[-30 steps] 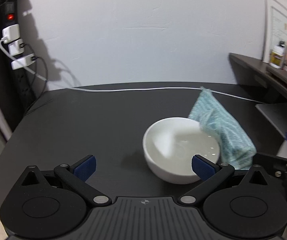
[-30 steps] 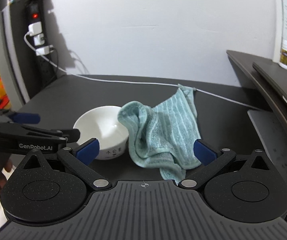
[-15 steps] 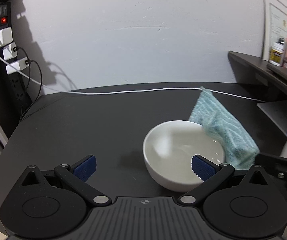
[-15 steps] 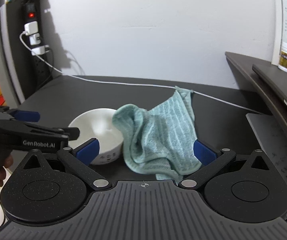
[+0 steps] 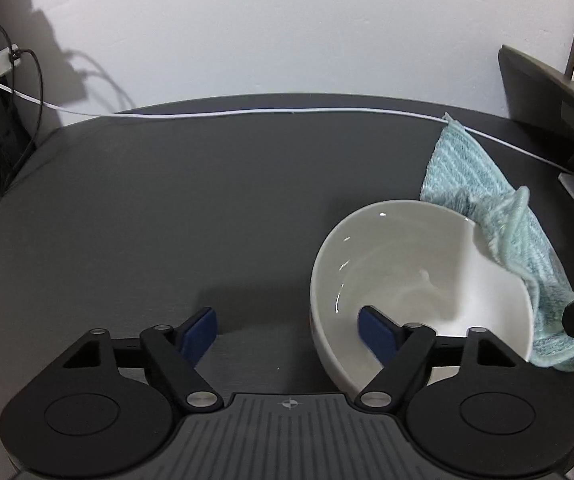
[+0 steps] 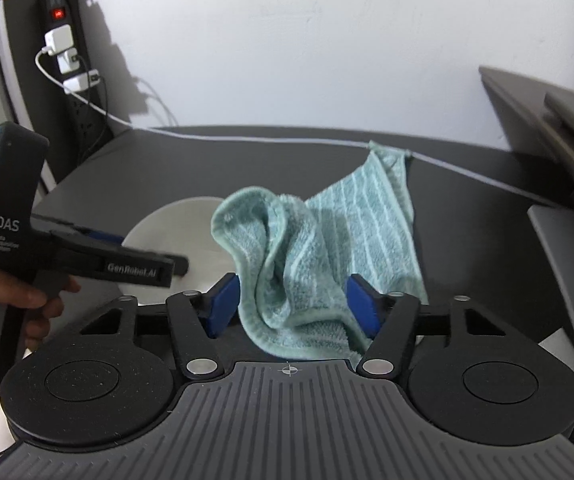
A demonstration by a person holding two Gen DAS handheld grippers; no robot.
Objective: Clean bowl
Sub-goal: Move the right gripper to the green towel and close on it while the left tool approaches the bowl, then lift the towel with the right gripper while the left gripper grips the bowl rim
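Moved in closer since a second ago: white bowl (image 5: 419, 292) now large at lower right of the left wrist view, and teal striped towel (image 6: 315, 264) filling mid-frame of the right wrist view. Left gripper (image 5: 287, 332) spread wide, one blue pad inside the bowl's near rim, the other out over the bare black table (image 5: 167, 208); straddling the wall, not yet clamped on it. Right gripper (image 6: 293, 300) also parted, the towel bunched between its pads; whether actually pinched cannot be told. Hand (image 6: 15, 300) at lower left of that view, wrapped round the other tool's handle. Bowl upright on the table, opening up, interior glossy with no visible dirt. Towel draped over the bowl's right rim, long axis running from frame bottom up toward the white cable (image 5: 287, 111) at the back, far corner peaked there. Judged early: towel at the rim, wiping of the inside left to do.
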